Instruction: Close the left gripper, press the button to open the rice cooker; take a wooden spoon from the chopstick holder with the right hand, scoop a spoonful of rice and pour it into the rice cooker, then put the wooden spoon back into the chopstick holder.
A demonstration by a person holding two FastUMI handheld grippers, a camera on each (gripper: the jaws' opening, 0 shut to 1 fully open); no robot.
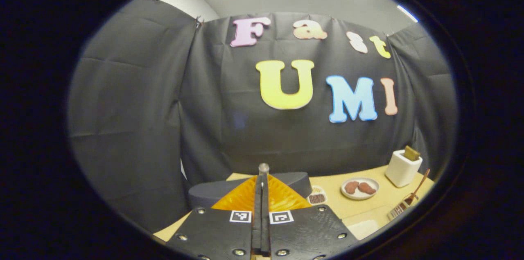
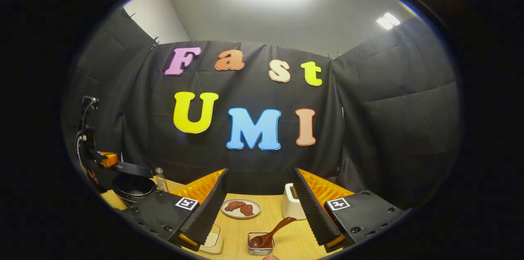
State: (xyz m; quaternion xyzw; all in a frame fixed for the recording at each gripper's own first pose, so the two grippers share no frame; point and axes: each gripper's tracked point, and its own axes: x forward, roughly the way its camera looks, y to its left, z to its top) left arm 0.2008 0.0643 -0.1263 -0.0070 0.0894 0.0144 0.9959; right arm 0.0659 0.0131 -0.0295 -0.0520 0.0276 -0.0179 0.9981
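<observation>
In the left gripper view, my left gripper (image 1: 262,194) has its two fingers pressed flat together, nothing between them. Just past the tips sits the dark lid of the rice cooker (image 1: 286,182), with a small metal knob (image 1: 264,167) standing right above the fingertips. The wooden table (image 1: 360,206) runs off to the right with open room. On it I count one white chopstick holder (image 1: 402,168) near the far right edge, one plate (image 1: 360,188) carrying two brown pieces, one small dish (image 1: 316,198) of dark grains beside the cooker, and one wooden spoon (image 1: 417,188) leaning in a clear container (image 1: 399,211). I can read no labels here.

In the right gripper view, my right gripper (image 2: 258,206) has its fingers spread wide, holding nothing. Between them the table (image 2: 282,211) lies open. The wooden spoon (image 2: 270,231) rests in the clear container (image 2: 260,243) near the front edge; the chopstick holder (image 2: 291,204) stands just beside the right finger. One plate (image 2: 241,208) sits mid-table. At far left the rice cooker (image 2: 133,186) stands open with the other gripper (image 2: 104,158) above it, and one small bottle (image 2: 160,178) is beside it. The square markers on the fingers are too small to read.
</observation>
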